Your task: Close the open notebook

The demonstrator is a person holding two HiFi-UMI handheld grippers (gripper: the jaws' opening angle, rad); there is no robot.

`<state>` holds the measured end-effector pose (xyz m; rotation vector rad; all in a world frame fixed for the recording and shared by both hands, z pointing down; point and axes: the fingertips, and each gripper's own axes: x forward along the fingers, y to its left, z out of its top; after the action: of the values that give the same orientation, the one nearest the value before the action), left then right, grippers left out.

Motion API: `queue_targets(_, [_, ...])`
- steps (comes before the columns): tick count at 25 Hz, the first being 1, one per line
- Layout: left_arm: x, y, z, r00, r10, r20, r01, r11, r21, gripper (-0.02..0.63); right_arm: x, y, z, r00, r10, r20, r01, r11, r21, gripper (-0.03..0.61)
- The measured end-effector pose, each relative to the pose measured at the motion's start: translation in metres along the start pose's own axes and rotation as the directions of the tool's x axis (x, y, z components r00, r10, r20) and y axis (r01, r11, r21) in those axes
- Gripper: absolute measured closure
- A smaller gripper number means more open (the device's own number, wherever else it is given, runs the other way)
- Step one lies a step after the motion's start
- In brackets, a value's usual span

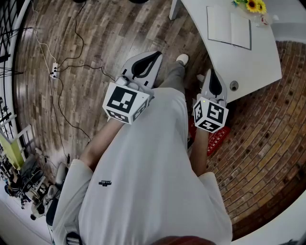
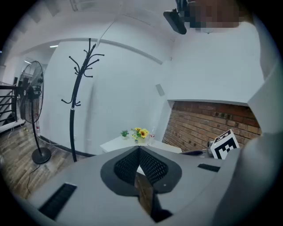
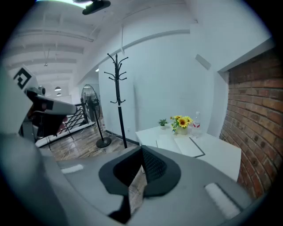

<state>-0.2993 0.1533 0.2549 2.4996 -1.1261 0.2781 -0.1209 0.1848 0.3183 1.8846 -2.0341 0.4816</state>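
White curved table upper right holds the flat, open white notebook; your left gripper and right gripper are both closed, empty.

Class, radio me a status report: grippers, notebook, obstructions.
Left gripper, right gripper shut, empty, short of table. Notebook open, flat, untouched. Sunflowers beside it, off the pages.

head view: overhead, steeply down | gripper views: forward, distant | shared: white table, sunflowers
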Motion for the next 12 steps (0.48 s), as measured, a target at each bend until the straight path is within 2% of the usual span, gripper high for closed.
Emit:
queue_targets(6, [-0.013, -0.033, -0.014, 0.997, -0.065, -0.03, 0.065, 0.998, 0.021, 0.604, -0.05, -0.006, -0.007, 0.999, -0.023, 0.025, 0.021, 0.997, 0.072, 0.568])
queue_targets(12, [0.01, -0.067, -0.016, 0.992, -0.113, -0.055, 0.115, 0.993, 0.036, 0.604, -0.075, -0.04, -0.006, 0.998, -0.05, 0.045, 0.045, 0.993, 0.108, 0.568])
